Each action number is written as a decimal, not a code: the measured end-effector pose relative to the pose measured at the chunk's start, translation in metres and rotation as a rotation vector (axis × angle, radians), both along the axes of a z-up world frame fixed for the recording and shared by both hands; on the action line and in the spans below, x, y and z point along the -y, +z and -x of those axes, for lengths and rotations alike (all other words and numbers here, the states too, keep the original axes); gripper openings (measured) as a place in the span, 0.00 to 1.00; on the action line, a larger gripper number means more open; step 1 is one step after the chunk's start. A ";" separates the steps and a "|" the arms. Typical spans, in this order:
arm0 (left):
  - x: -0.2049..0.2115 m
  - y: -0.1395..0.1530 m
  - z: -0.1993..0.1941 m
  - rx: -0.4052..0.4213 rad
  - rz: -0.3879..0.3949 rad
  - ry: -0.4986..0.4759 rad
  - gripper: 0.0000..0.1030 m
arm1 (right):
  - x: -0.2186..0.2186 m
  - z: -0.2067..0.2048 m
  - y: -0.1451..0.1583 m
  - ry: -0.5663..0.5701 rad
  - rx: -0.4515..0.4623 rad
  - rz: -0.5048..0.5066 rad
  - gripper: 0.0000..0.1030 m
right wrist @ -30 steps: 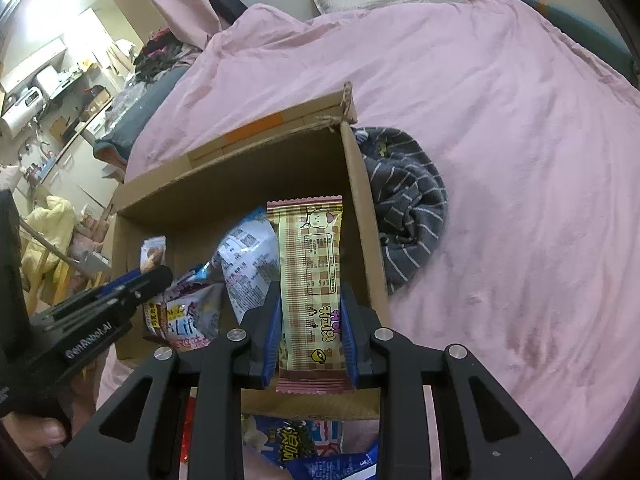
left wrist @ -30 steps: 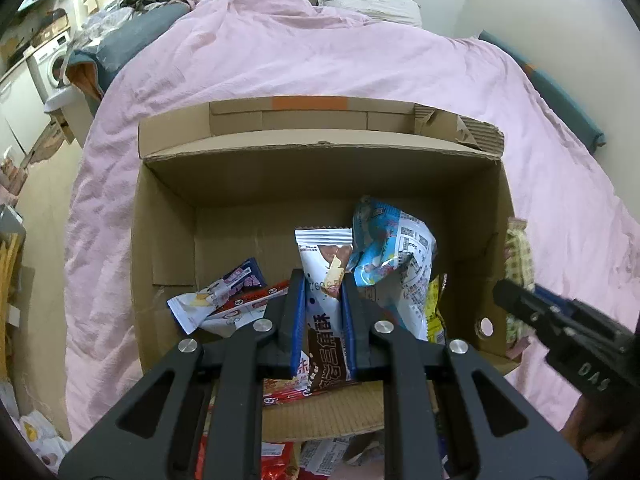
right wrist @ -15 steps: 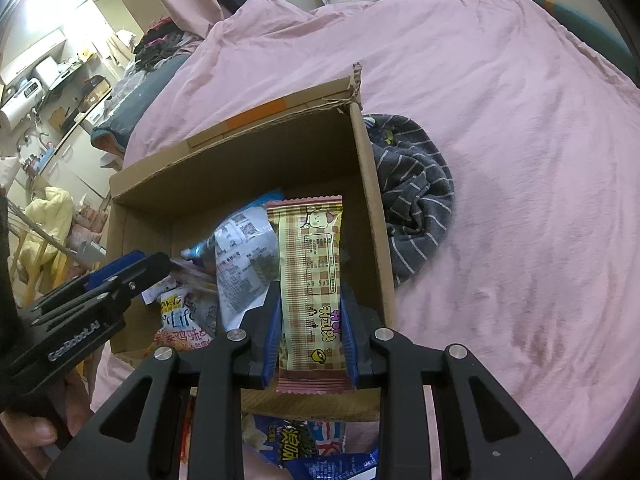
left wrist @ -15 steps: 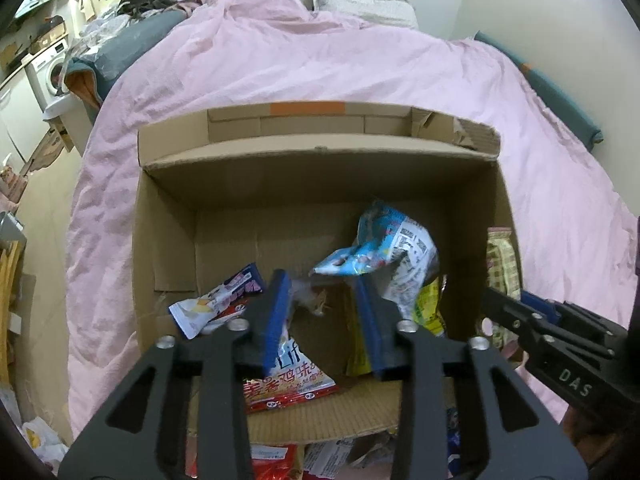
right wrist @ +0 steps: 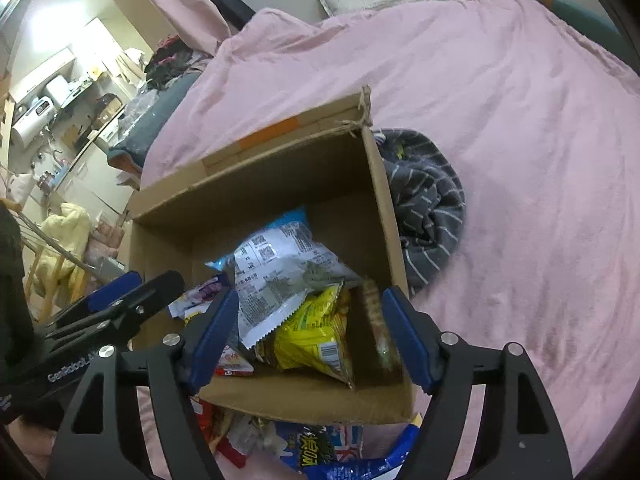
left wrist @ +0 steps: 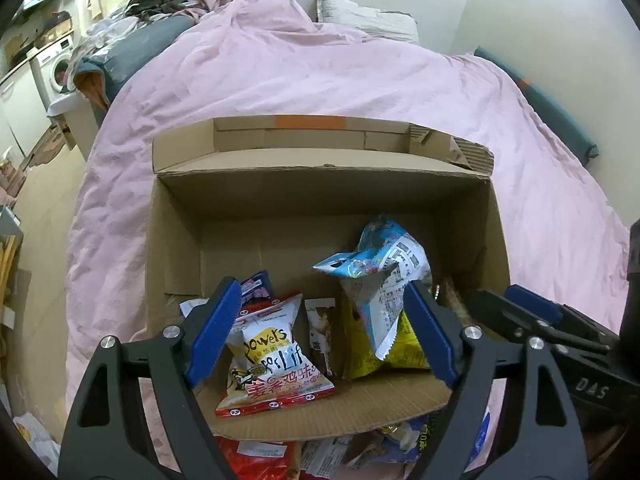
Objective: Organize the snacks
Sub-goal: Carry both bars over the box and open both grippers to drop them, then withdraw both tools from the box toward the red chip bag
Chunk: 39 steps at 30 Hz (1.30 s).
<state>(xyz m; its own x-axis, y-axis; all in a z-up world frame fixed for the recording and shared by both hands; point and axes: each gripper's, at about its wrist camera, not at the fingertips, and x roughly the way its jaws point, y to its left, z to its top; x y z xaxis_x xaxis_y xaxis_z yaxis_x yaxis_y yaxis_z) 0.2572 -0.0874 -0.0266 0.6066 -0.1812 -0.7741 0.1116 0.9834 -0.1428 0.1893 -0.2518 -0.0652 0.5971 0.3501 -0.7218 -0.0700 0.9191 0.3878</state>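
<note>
An open cardboard box (left wrist: 320,168) (right wrist: 380,200) sits on a pink bed with several snack packs inside. My left gripper (left wrist: 322,285) hangs over its near edge, jaws opening, with nothing between them. Below it lie a brown-and-white packet (left wrist: 320,328) and a white chip bag (left wrist: 272,360). A blue-and-white bag (left wrist: 380,272) (right wrist: 280,264) rests on a yellow bag (left wrist: 400,344) (right wrist: 316,332). My right gripper (right wrist: 311,292) (left wrist: 498,294) is over the box's right corner, jaws opening and empty. A blurred checked bar (right wrist: 374,320) lies against the right wall.
Loose snack packs (left wrist: 360,448) (right wrist: 320,452) lie on the bed just in front of the box. A grey striped cloth (right wrist: 428,208) is bunched against the box's right side. The pink duvet (left wrist: 320,72) stretches beyond, with a pillow (left wrist: 364,20) at the far wall.
Both grippers went from shut to open. The left one let go of the brown-and-white packet, and the right one of the checked bar. Both packs now lie in the box.
</note>
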 end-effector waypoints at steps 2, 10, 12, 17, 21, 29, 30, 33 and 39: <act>-0.002 0.000 0.000 0.003 -0.003 0.008 0.78 | -0.001 0.001 0.001 0.006 0.007 -0.004 0.75; -0.011 0.008 0.008 0.027 0.000 0.019 0.78 | 0.002 0.005 0.007 -0.005 0.017 -0.023 0.75; -0.015 0.012 0.013 0.033 0.005 0.022 0.78 | 0.003 0.010 0.012 -0.008 0.033 -0.024 0.80; -0.022 0.027 0.028 0.045 0.012 0.018 0.78 | 0.002 0.026 0.023 -0.022 0.073 -0.005 0.96; -0.034 0.032 0.047 0.030 0.067 0.025 0.78 | -0.002 0.039 0.030 -0.040 0.095 0.009 1.00; -0.066 0.037 0.086 0.040 0.064 0.057 0.78 | -0.013 0.065 0.035 -0.034 0.131 0.034 1.00; -0.069 0.037 0.090 0.043 0.045 0.064 0.78 | -0.014 0.068 0.034 -0.034 0.131 0.033 1.00; -0.077 0.034 0.103 0.050 0.015 0.054 0.78 | -0.016 0.078 0.034 -0.030 0.129 0.037 1.00; -0.085 0.025 0.123 0.034 0.010 0.046 0.78 | -0.019 0.097 0.027 -0.031 0.105 0.013 1.00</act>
<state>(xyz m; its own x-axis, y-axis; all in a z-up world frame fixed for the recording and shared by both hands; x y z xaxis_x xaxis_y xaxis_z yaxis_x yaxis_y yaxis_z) 0.1340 -0.0024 -0.0017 0.6401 -0.1597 -0.7515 0.0709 0.9863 -0.1492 0.0928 -0.2324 -0.0378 0.6800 0.3215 -0.6590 -0.0813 0.9263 0.3679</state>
